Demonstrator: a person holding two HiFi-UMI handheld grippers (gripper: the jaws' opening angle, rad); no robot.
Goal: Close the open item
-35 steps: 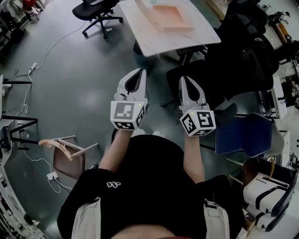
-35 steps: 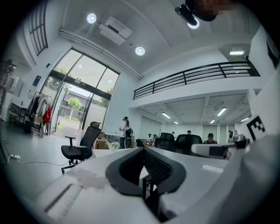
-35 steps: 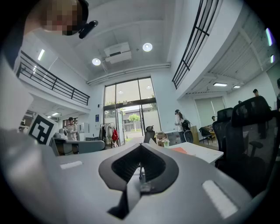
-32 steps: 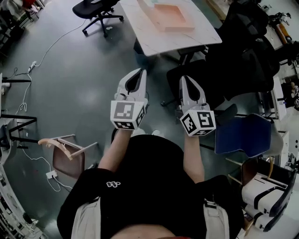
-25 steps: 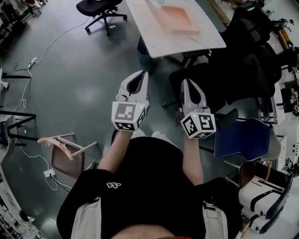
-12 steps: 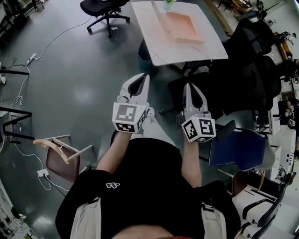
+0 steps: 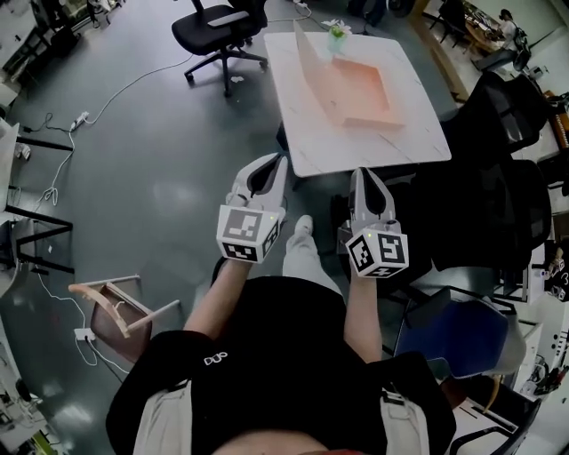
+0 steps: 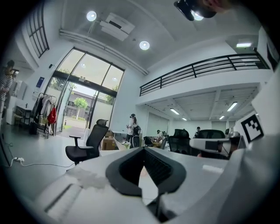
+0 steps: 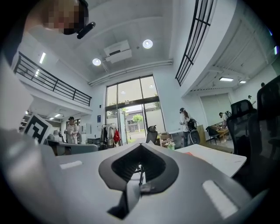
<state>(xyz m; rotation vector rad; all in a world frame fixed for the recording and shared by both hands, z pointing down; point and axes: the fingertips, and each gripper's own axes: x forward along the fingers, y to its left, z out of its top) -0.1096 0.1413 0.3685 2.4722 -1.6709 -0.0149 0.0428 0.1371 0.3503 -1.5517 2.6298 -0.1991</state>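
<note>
An open salmon-pink box (image 7: 357,91) lies on a white table (image 7: 382,147) ahead of me, its lid (image 7: 307,51) standing up along the left side. A small green plant (image 7: 336,31) stands behind it. Both grippers are held side by side in front of the person's body, short of the table's near edge. My left gripper (image 7: 277,158) (image 8: 143,148) has its jaws together with nothing in them. My right gripper (image 7: 366,171) (image 9: 141,145) is likewise shut and empty. In both gripper views only the room shows beyond the jaws.
A black office chair (image 7: 218,27) stands left of the table, and dark chairs (image 7: 502,178) crowd its right side. A blue chair (image 7: 453,342) is at my right, a tipped wooden chair (image 7: 116,307) at my left. Cables (image 7: 62,133) lie on the grey floor.
The table and the pink box have come nearer and lower in the head view as the person walks forward. Both grippers stay shut, held as before.
</note>
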